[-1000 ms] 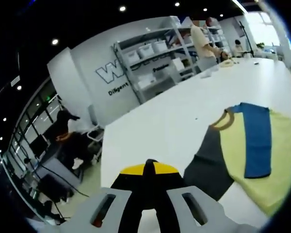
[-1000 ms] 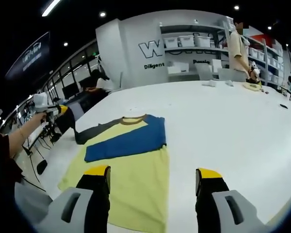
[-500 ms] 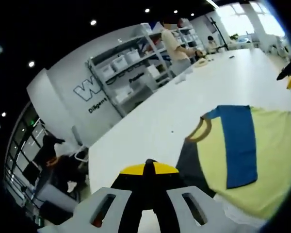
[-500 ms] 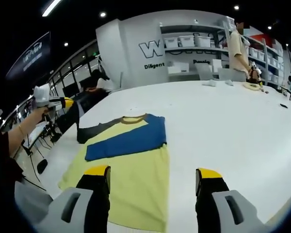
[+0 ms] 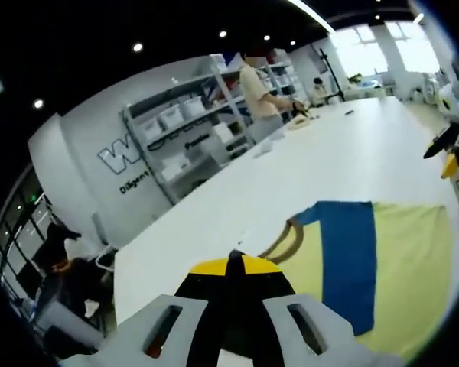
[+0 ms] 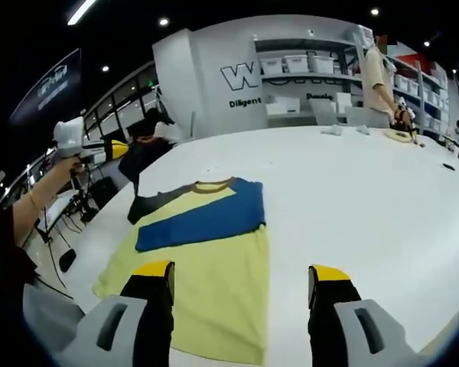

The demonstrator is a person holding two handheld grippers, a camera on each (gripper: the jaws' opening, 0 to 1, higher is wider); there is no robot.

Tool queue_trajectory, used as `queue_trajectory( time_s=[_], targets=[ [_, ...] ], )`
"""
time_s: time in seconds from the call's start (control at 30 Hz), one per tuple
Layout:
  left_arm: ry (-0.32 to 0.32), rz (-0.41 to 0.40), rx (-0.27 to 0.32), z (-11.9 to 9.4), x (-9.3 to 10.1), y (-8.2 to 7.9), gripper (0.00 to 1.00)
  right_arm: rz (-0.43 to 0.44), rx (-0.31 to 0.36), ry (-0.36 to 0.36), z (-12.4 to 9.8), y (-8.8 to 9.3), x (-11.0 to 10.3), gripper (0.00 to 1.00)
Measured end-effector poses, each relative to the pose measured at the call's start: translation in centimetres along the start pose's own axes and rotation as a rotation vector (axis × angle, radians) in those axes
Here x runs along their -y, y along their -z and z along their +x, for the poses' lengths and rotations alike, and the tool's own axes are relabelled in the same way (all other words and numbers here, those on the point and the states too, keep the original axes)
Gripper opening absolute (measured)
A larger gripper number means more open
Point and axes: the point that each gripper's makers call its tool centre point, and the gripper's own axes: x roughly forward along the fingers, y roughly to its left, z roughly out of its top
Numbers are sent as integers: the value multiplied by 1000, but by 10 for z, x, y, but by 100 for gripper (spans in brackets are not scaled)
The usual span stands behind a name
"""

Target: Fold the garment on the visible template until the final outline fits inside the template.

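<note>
While shelving [image 6: 306,73] lines the far wall, the garment [image 6: 203,260] lies on a white table [image 6: 367,199]

r gripper [image 6: 241,294] jaws apart above yellow shirt [image 6: 203,287] w/ blue sleeve [image 6: 203,218] folded across, on white table [image 6: 352,199]

The left gripper [image 6: 116,148] is lifting the shirt's [image 6: 206,252] dark sleeve [image 6: 149,200] up off the white table [image 6: 352,206] and swinging in toward the shirt's middle, so the sleeve is getting shorter and bunching, and the left gripper view is showing more yellow
</note>
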Motion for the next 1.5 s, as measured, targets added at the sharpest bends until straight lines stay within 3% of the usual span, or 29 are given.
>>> queue_trajectory(
  time_s=[0.23, 1.03, 1.5],
  targets=[
    [45, -6, 32, 11, 26, -19, 2, 4, -3, 0, 1, 2, 0, 68],
    [191, 60, 55, 37, 108, -47, 2, 14, -25, -6, 1, 10, -1, 69],
    [294, 110, 46, 36, 159, -45, 2, 20, -38, -2, 0, 18, -1, 69]
  ],
)
